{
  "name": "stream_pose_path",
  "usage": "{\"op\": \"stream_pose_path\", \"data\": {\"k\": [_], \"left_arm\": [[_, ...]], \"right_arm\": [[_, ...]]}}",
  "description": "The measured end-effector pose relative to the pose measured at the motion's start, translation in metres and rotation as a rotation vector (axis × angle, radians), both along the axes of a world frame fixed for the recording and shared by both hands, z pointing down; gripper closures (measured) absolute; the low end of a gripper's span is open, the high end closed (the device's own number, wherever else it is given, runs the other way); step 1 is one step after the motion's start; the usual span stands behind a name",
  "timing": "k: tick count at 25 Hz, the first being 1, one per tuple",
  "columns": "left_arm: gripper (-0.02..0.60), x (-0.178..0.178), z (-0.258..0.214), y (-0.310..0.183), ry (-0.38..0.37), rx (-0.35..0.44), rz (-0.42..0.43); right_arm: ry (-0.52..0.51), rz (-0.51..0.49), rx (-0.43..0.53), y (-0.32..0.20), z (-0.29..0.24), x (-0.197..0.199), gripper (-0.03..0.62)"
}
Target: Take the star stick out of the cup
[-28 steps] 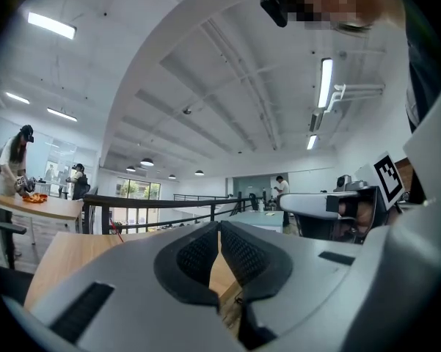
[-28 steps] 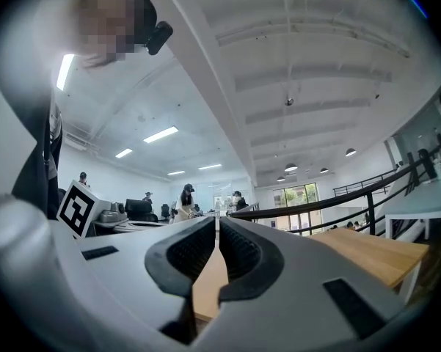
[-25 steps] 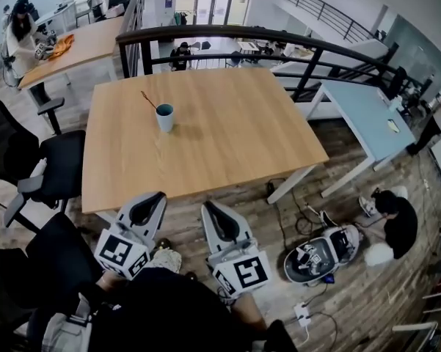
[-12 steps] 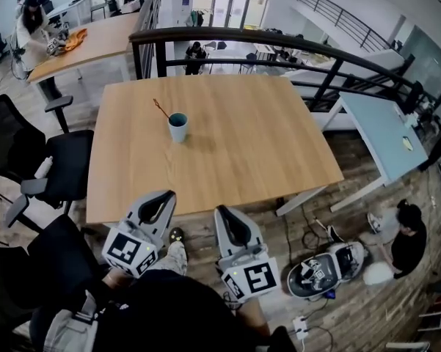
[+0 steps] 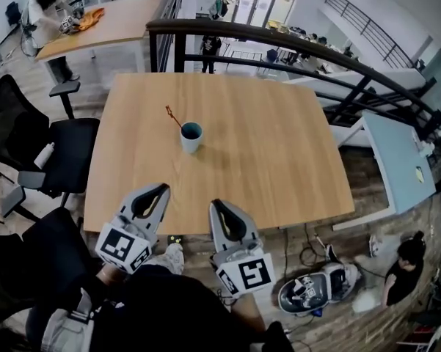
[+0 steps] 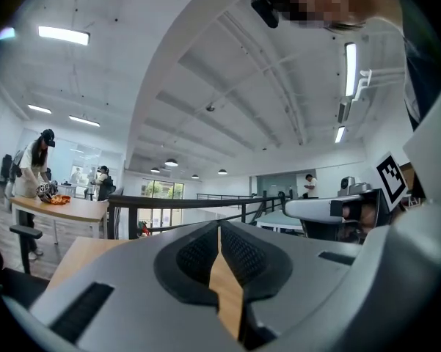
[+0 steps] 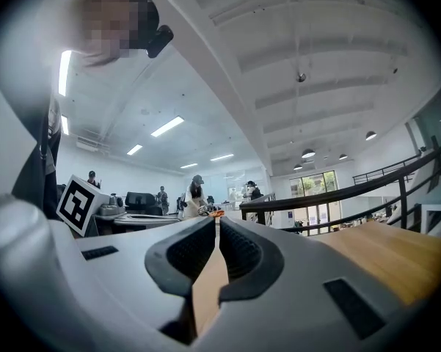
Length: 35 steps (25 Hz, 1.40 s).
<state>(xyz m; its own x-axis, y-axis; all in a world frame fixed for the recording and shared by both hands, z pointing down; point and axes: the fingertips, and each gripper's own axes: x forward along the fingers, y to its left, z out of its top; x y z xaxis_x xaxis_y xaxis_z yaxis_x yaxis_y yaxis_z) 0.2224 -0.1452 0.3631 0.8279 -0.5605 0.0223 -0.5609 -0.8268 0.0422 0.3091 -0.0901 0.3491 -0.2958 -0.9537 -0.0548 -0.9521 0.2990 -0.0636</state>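
Okay, your left gripper (image 5: 151, 199) and right gripper (image 5: 221, 213) both sit low at the near edge of the wooden table (image 5: 279, 160). They are side by side, with their tips pointing out over the tabletop. In the left gripper view your jaws are pressed together at the tips. Only a thin slit shows lower down, with table wood visible through it and nothing held. The right gripper view reads the same, with the jaws closed tip to tip and empty.

The cup (image 5: 191, 137) is light blue with a dark inside and stands upright on the table, left of centre. It is well apart from both of your grippers, and bare tabletop lies between them and it. The star stick (image 5: 174, 117) is in the cup. It is thin and reddish and leans up and to the left, over the rim. Its star end hangs above the table just beyond the cup. Neither gripper touches the cup or the stick.

Around you, black chairs (image 5: 67, 160) stand along the table's left side, and a dark railing (image 5: 279, 39) runs behind its far edge. A person (image 5: 402, 262) sits on the floor at lower right, and another person (image 5: 50, 6) stands at a second table (image 5: 117, 22) far left.
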Motion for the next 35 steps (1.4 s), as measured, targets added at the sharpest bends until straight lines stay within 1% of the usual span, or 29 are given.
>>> {"op": "stream_pose_path", "data": {"k": [2,5,9,13,17,20,25,28,30,32,35], "left_arm": [[0.558,-0.001,0.002,-0.017,0.002,-0.005,-0.020],[0.558,-0.001,0.004,-0.040,0.007,-0.010,-0.038],[0.558,-0.003,0.011,-0.075,0.001,-0.038,-0.039],[0.558,-0.005,0.023,-0.111,0.010,-0.057,-0.038],[0.558,-0.008,0.032,-0.146,0.007,-0.078,-0.053],[0.558,-0.013,0.042,-0.162,-0.003,-0.102,-0.063],[0.558,-0.018,0.055,-0.174,0.012,-0.128,-0.049],[0.558,-0.021,0.066,-0.192,0.033,-0.156,-0.038],[0.558,-0.024,0.073,-0.207,0.018,-0.175,-0.039],[0.558,-0.023,0.079,-0.217,0.005,-0.176,-0.037],[0.558,-0.020,0.084,-0.230,0.015,-0.182,-0.036]], "right_arm": [[0.005,-0.016,-0.013,-0.018,0.003,0.000,0.566],[0.040,-0.045,-0.038,-0.045,0.008,0.000,0.566],[0.075,-0.066,-0.066,-0.088,0.011,-0.005,0.566],[0.085,-0.069,-0.071,-0.132,0.012,-0.012,0.566],[0.123,-0.101,-0.087,-0.173,0.020,-0.019,0.566],[0.160,-0.118,-0.112,-0.195,0.031,-0.024,0.566],[0.199,-0.133,-0.171,-0.221,0.050,-0.032,0.566],[0.230,-0.138,-0.200,-0.247,0.064,-0.040,0.566],[0.239,-0.135,-0.221,-0.263,0.074,-0.043,0.566],[0.243,-0.128,-0.248,-0.274,0.083,-0.043,0.566],[0.266,-0.128,-0.281,-0.288,0.096,-0.043,0.566]]}}
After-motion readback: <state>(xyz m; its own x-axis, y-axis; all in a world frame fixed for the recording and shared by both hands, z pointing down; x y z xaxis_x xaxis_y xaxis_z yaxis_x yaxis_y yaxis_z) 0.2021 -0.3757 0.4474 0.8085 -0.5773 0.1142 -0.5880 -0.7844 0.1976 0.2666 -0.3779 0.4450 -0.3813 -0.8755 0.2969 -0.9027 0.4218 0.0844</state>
